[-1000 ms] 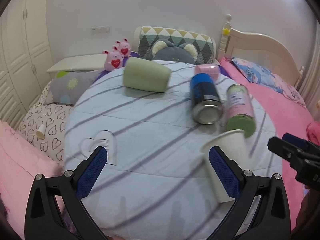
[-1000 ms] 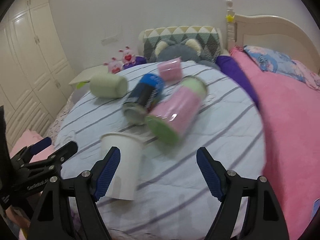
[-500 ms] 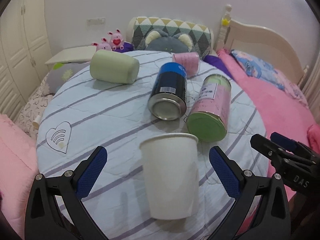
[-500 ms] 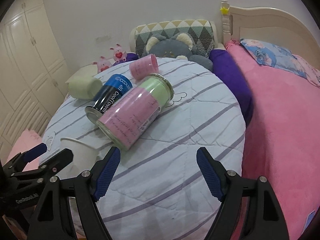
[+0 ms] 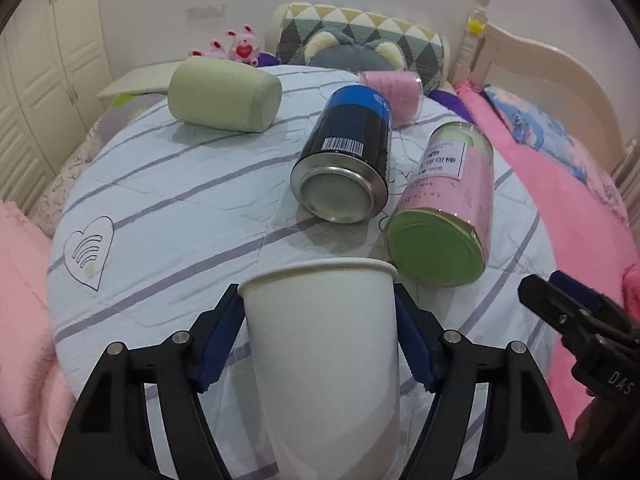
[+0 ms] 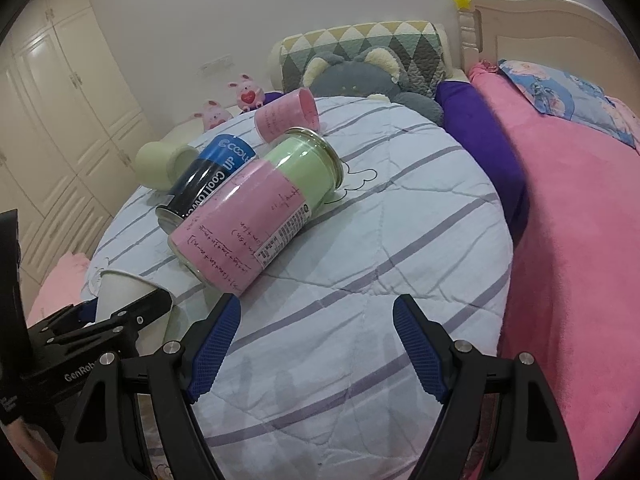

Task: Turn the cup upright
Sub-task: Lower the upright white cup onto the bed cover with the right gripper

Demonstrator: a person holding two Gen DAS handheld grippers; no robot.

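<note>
Left gripper (image 5: 320, 344) is clamped on the white paper cup (image 5: 324, 360) near the quilt's (image 5: 180, 200) front edge, right gripper (image 6: 316, 348) gapes empty, so I'd squeeze gently and rotate slowly, clear of the pink jar (image 5: 444, 216).

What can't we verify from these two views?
- White cup base: cut off by the bottom edge in the left wrist view; hidden behind the left gripper in the right wrist view.
- Cup's inside: mouth faces away from both cameras.
- Pad contact on the cup: jaws flank it closely, but grip firmness is not visible.
- Blue can top: faces away.
</note>
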